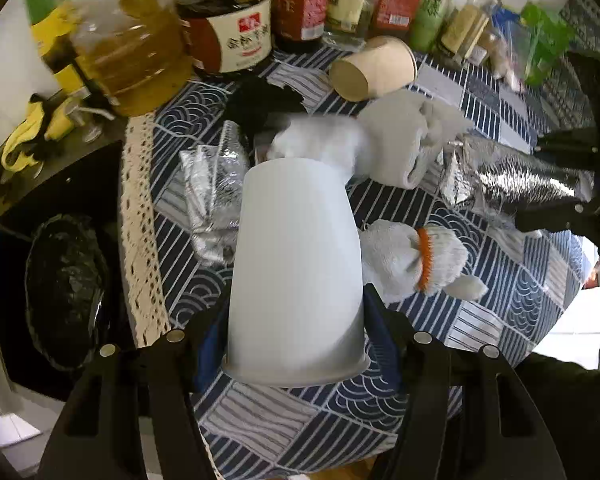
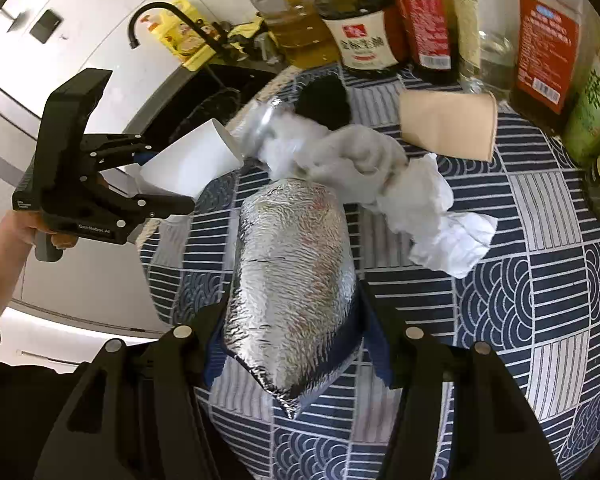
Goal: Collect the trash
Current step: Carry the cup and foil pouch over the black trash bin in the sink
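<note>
Table was covered by a navy-and-white patterned cloth (image 2: 540,280), lace trim on its left edge. Back row held condiment bottles: a big oil jug (image 1: 132,48), a dark soy-sauce bottle (image 2: 362,40) with a white label, red square logo and Chinese characters I couldn't read, red-labelled bottles (image 2: 546,60) with print too small to make out, and a green-labelled one (image 2: 592,108). Black sink (image 2: 204,100) with black faucet sat left of the table.

Right gripper (image 2: 292,344) was clamped on a silver foil bag (image 2: 292,272); long axis ran straight along the fingers, sealed corner toward the camera, far end toward the bottles.

Left gripper (image 1: 296,344) was closed on a white paper cup (image 1: 296,272); axis along the fingers, rim toward the camera, base pointing away, held at the table's left edge. In the right wrist view its body read "GenRobot.AI".

On the cloth: a tan paper cup (image 1: 374,68) on its side, white towels (image 1: 412,264), crumpled white tissue (image 2: 440,216), a second crumpled foil bag (image 1: 212,196), something black (image 2: 324,100).
</note>
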A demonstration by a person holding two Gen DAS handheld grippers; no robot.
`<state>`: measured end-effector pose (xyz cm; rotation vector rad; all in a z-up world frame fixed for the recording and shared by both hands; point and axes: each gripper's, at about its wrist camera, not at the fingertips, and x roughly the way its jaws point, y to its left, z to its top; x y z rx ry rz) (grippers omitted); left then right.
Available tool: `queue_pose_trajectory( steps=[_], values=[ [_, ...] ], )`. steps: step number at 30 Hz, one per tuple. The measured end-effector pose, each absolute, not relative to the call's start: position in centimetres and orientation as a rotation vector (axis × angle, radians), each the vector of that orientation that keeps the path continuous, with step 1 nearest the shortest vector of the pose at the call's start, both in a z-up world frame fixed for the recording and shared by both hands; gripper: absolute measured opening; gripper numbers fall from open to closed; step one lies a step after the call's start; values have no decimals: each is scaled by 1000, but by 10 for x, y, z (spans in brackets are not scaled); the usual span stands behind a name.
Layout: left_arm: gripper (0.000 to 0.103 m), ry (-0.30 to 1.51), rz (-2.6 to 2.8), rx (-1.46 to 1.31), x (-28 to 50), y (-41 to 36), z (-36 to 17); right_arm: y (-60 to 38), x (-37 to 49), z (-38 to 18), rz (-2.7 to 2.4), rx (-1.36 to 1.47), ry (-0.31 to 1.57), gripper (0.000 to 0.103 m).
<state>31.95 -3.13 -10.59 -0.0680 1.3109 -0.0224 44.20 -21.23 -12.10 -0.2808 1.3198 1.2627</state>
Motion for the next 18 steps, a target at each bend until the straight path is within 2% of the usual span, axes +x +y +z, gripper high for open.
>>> queue_pose_trajectory(
  steps=[10,18],
  values=[
    [60,1245,19,-105,282,-17,-84,-191,414,-94,1305,-296,1270,57],
    [60,1208,26,-117,252,31,-79,-146,394,-80,1302,-308,1243,57]
  ],
)
